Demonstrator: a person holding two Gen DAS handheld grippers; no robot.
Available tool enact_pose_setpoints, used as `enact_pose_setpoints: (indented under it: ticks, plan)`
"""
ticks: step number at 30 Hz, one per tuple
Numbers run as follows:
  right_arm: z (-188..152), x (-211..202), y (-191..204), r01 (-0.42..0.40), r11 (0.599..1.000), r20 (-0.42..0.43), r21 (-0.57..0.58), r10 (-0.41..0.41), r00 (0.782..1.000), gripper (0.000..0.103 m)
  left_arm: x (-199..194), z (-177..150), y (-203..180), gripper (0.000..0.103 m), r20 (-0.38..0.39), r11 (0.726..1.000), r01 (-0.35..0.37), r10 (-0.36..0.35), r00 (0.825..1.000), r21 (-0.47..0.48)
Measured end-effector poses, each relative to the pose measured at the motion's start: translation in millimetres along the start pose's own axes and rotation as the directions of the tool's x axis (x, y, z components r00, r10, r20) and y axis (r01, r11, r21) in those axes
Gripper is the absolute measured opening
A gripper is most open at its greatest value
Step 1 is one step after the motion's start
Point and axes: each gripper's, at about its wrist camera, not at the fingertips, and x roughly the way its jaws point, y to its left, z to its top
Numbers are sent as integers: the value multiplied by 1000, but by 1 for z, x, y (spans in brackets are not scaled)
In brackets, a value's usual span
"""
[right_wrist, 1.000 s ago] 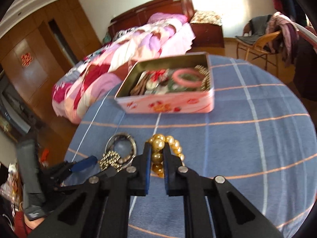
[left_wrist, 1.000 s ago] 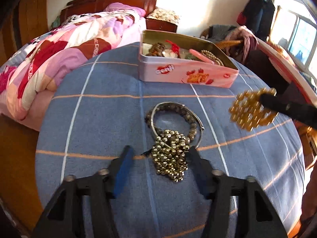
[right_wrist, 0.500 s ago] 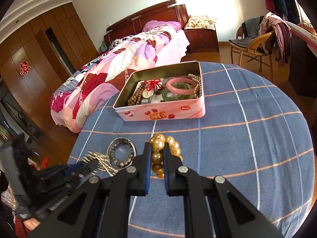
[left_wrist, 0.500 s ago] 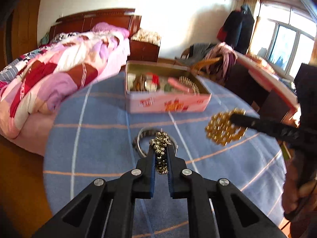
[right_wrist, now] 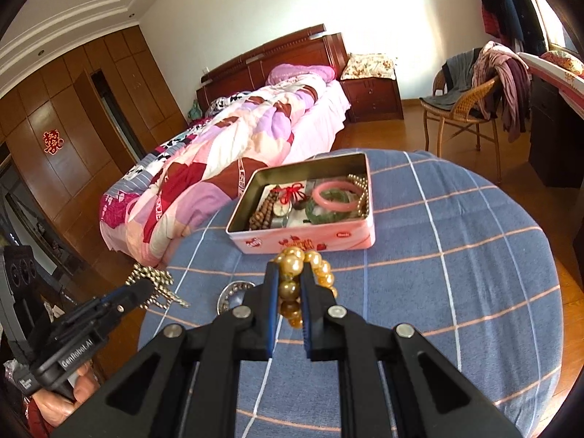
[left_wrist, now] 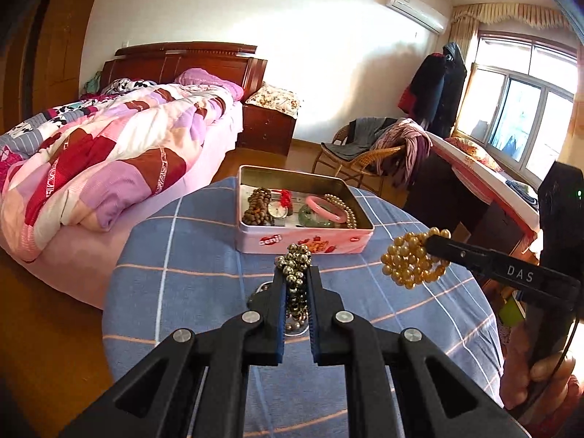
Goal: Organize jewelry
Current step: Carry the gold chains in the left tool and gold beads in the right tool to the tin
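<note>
Pink tin as landmark: both grippers hold beaded jewelry above the blue checked tablecloth.

Left gripper is clamped on a cluster of small metallic beads, lifted off the cloth on the near side of the tin; right gripper is clamped on a gold pearl bracelet, likewise raised just short of the tin's front wall. From the left wrist view the gold bracelet hangs to the right of the tin, near its front corner. A silver bangle lies flat on the cloth, nearer than the tin and to its left in the right wrist view. Inside the open tin lie a pink bangle, a green bangle, brown wooden beads, a watch and a red knotted cord.
</note>
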Motion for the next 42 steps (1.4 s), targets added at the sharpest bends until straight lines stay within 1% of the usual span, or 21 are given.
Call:
enact_pose_setpoints:
  ticks: [4,8,12,16,26,42]
  plan:
    - [0,4,-1,19,1000,-4,-4,-19,1000,14,4,0,0,9,-8,1000,8,-8,1000,-2]
    - [2,9,-3,21,1000,-11,3,-21,1000,14,12,2,1,9,-23,1000,-11,11,1000,-3]
    - [6,10,0,50,999,-4,-20,-50,999,14,14,5,2,9,-20,1000,-8,8,1000,-8]
    - [12,10,5,58,998,5,-32,-58,998,14,17,7,3,9,-24,1000,-7,7,1000,-10]
    - [21,14,11,108,991,14,-73,-108,994,14,28,10,6,9,-44,1000,-1,1,999,-18]
    - [36,31,9,117,990,8,-85,-117,993,14,46,19,5,9,-61,1000,-2,1,998,-26]
